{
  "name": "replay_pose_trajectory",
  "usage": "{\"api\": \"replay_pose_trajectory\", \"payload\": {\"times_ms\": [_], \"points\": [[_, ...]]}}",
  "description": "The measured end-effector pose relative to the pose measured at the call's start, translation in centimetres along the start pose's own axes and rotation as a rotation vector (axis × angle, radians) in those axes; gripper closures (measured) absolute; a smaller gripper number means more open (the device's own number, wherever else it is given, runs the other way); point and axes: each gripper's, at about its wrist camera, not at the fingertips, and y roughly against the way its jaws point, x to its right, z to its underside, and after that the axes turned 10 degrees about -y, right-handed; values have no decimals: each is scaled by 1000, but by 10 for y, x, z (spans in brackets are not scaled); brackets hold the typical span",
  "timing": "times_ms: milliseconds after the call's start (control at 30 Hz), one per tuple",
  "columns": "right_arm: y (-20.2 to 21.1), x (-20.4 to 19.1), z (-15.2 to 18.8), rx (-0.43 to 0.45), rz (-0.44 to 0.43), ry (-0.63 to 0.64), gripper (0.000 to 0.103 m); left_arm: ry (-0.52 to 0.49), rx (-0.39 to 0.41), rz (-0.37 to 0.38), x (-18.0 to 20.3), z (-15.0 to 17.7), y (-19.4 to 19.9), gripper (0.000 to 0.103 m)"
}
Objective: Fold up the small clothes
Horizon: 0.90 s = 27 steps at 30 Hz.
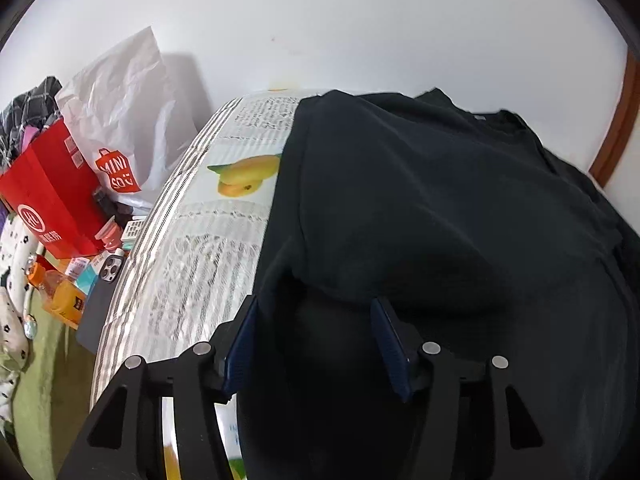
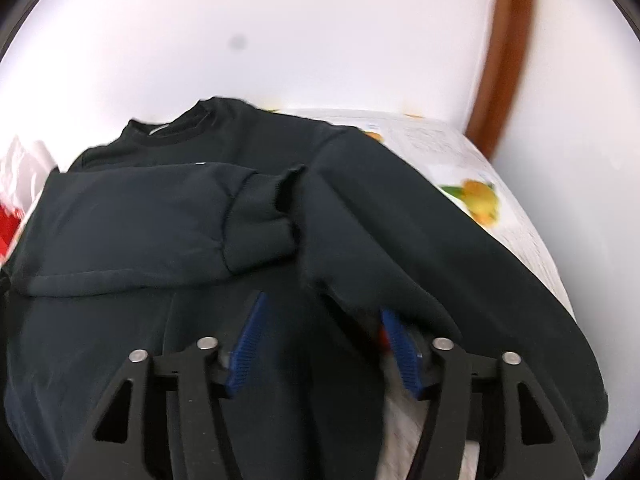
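Observation:
A black sweatshirt (image 1: 440, 200) lies spread on a table covered with a fruit-printed cloth (image 1: 192, 264). In the right wrist view the sweatshirt (image 2: 120, 340) has its collar at the far side. One sleeve (image 2: 160, 220) is folded across the chest with its cuff near the middle. The other sleeve (image 2: 380, 220) lies folded down the right side. My left gripper (image 1: 315, 302) stands open just above the sweatshirt's left part, pads apart and pressing nothing. My right gripper (image 2: 323, 303) is open too, low over the cloth by the right sleeve's lower end.
Left of the table stand a red paper bag (image 1: 52, 204) and a white shopping bag (image 1: 120, 120). Below them lie a phone (image 1: 112, 270) and an orange bottle (image 1: 68, 300) among clutter. A white wall rises behind the table, with a brown wooden frame (image 2: 508, 60) at the right.

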Motion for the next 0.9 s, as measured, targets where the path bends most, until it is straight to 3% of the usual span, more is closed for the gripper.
{"api": "replay_pose_trajectory", "payload": {"times_ms": [100,167,200,267,333,400,500,667,833,900], "points": [[-25,-8,-8,-10,72,22,44,-13,-3,-19,5,7,2,48],[-37,-7,-12,-1,152,17,64,-29,-9,-40,7,13,0,48],[-43,-1,-15,6,184,5,92,-39,-13,-55,8,16,-1,47],[-42,20,-21,17,141,-87,91,-40,-2,-76,8,21,-2,44],[-36,51,-22,14,22,-234,91,-19,-6,-72,3,22,-1,41],[-33,64,-20,12,-40,-288,91,6,-17,-62,-2,22,-3,40],[-31,71,-15,-23,-60,-309,86,14,-26,-57,-6,21,-4,40],[6,58,4,-26,-12,-223,75,9,-36,-65,-3,21,1,40],[43,16,2,59,-63,-79,71,-7,-31,-62,7,21,6,40],[38,-3,-7,83,-97,-33,70,-14,-28,-66,11,21,7,40]]}}
